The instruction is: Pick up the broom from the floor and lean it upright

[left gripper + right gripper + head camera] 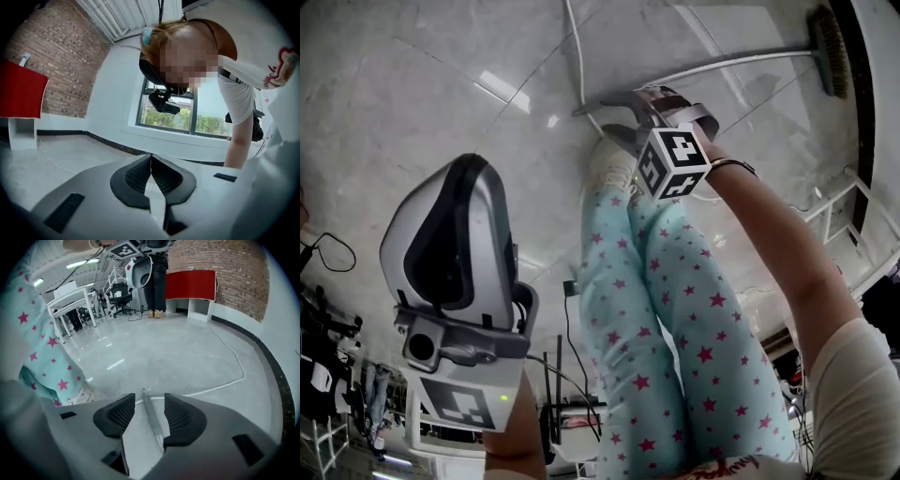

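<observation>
Nearest, the left gripper (pixel 151 159) hangs empty, jaws pressed together; lower, the right gripper (pixel 149 408) stands part-open astride the handle's end, pads clear; the broom (pixel 741 62) lies flat on the floor (pixel 441 75), brush head pointing far right.

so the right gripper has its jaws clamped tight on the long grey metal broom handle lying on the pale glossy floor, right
Not clamped. The right gripper view shows the right gripper with its jaws apart: the long grey metal broom handle runs between them with a gap at each pad. The rest holds: the handle lies on the pale glossy floor.
</observation>
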`<state>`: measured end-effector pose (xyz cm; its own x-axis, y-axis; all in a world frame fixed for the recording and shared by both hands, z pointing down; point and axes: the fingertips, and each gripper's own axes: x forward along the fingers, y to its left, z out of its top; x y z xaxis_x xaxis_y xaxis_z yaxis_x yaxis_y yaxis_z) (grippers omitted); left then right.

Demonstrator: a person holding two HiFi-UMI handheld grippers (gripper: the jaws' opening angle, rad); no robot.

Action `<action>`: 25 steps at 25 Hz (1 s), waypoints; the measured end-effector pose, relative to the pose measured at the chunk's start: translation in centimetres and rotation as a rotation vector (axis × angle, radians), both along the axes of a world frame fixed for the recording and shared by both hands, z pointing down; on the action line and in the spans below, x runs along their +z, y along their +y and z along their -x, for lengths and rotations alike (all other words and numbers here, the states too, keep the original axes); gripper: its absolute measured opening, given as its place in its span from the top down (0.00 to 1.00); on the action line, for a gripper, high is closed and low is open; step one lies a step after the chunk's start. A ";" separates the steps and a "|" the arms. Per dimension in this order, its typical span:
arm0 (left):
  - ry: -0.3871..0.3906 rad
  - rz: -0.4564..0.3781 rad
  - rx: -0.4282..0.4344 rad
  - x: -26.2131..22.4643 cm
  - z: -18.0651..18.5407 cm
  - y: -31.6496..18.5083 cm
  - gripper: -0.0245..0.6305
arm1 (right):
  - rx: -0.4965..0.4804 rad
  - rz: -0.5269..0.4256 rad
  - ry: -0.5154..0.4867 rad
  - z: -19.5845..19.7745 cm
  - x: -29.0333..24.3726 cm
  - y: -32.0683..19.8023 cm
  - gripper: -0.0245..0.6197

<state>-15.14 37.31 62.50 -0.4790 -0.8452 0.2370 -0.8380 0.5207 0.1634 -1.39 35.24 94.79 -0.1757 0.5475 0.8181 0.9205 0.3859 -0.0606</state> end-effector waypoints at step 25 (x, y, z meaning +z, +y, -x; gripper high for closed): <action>0.141 0.151 0.056 12.4 -1.8 -2.1 0.93 | -0.127 -0.200 0.098 -1.0 8.9 0.6 0.67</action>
